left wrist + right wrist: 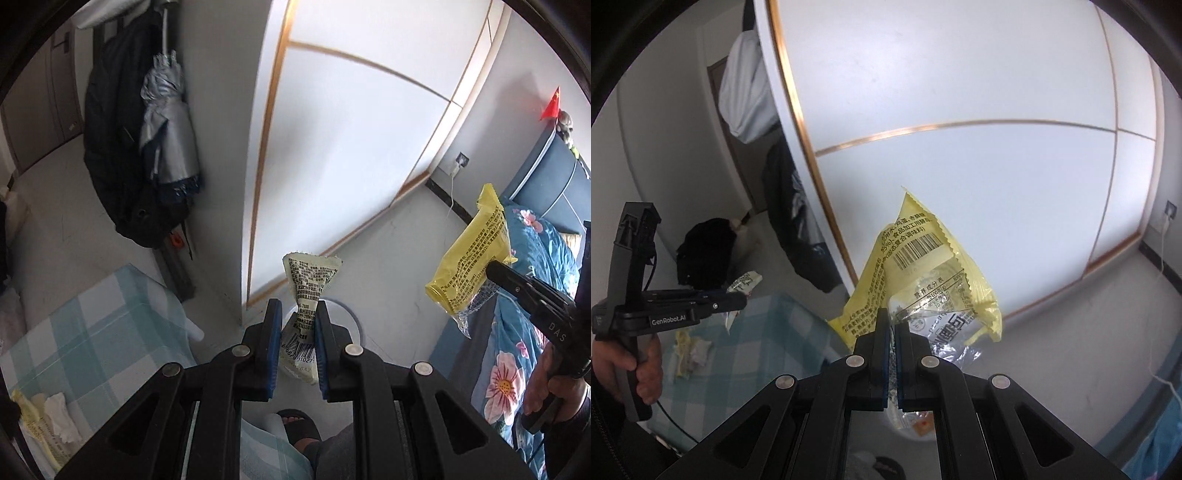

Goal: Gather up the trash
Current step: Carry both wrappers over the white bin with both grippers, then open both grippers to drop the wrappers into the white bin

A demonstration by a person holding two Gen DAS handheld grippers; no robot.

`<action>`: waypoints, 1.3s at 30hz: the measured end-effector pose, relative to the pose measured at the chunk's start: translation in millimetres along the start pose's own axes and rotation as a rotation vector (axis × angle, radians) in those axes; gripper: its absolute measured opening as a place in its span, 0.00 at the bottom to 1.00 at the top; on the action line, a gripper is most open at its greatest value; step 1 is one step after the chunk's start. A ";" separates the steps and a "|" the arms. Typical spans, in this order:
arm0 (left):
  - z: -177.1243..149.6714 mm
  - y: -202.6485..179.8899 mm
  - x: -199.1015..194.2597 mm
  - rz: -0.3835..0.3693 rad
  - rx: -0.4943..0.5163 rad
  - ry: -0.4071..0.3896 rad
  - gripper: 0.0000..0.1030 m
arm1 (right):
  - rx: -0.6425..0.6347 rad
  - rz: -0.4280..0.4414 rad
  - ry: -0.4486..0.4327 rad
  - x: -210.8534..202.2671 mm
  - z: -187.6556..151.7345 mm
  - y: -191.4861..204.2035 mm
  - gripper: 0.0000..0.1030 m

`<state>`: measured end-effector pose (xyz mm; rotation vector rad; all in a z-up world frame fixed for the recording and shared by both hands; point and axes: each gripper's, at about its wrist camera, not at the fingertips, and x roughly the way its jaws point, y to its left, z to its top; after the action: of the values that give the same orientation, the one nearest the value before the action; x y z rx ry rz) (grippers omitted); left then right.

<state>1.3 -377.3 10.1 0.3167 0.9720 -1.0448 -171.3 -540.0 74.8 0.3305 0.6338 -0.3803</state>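
The left claw (297,314) is pinched on a small off-white sachet (306,291) and the right claw (892,325) is clamped on a crinkled yellow wrapper (916,273) — both pieces are held in the air above the floor beside the checked worktop (99,325). Each is caught by a thin, slick edge, so a quick swing could likely slide one free. More scraps (44,421) lie on the worktop — easy to overlook.

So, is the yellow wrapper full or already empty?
Empty, it seems: the yellow wrapper is crumpled and flat, and its clear part shows nothing inside. The right tool is shut on it.
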 end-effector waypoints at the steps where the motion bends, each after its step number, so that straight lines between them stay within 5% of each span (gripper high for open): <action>1: -1.2 -2.5 12.2 0.003 0.019 0.019 0.12 | 0.012 -0.008 0.020 9.2 -6.2 -6.4 0.02; 15: -20.4 -21.6 153.5 -0.150 0.016 0.346 0.12 | 0.145 -0.036 0.284 122.4 -78.4 -64.0 0.02; 19: -24.9 -28.1 180.2 -0.145 0.037 0.423 0.12 | 0.172 -0.028 0.358 148.8 -98.6 -72.1 0.02; 26: -26.0 -23.1 232.6 -0.190 -0.071 0.554 0.12 | 0.218 0.011 0.454 189.8 -127.5 -84.2 0.02; 33: -24.7 -11.6 260.6 -0.173 -0.194 0.585 0.12 | 0.341 0.058 0.552 224.8 -147.4 -95.5 0.03; 39: -23.7 -8.3 270.4 -0.179 -0.233 0.613 0.13 | 0.325 0.066 0.596 250.6 -154.2 -84.3 0.07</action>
<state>22.7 -523.8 -217.6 0.3698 1.6838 -0.9998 -100.7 -611.4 -214.4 0.7890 1.1437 -0.3195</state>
